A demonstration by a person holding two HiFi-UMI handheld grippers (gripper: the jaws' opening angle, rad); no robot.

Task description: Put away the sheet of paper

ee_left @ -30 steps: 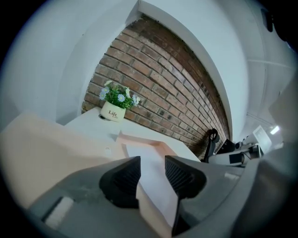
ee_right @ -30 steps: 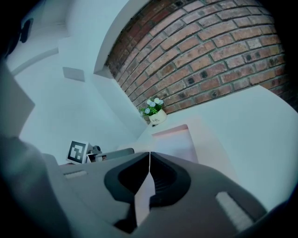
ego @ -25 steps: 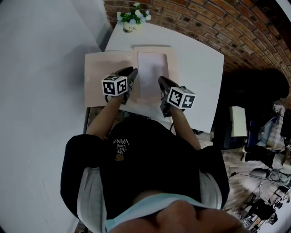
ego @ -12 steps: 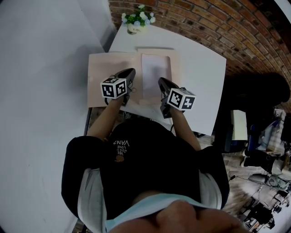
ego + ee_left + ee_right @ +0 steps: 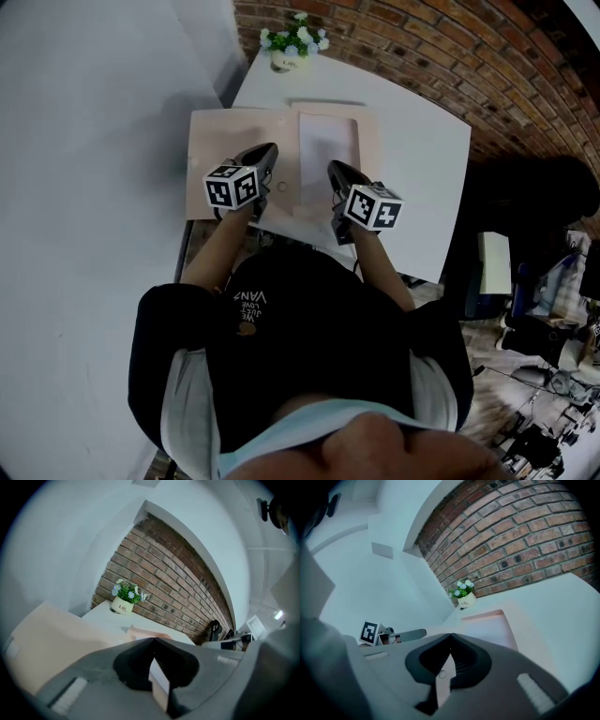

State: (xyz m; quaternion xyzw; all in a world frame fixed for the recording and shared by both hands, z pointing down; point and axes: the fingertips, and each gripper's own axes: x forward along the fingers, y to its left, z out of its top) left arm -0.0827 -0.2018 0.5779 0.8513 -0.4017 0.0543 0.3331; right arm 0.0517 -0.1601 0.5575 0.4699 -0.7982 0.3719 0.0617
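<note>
Since a second ago the left gripper [image 5: 153, 640] has closed: its jaws now meet at the tips with nothing pinched between them, above the near part of the open pink folder [image 5: 223, 141], just left of its fold. Beyond the folder's far edge, the white flower pot [image 5: 122, 606] reads "Life". The sheet of paper [image 5: 326, 150] lies flat on the folder's right half, its long axis running from the person toward the pot. The right gripper [image 5: 451, 634], also closed and empty, hangs over the folder's near right corner.
</note>
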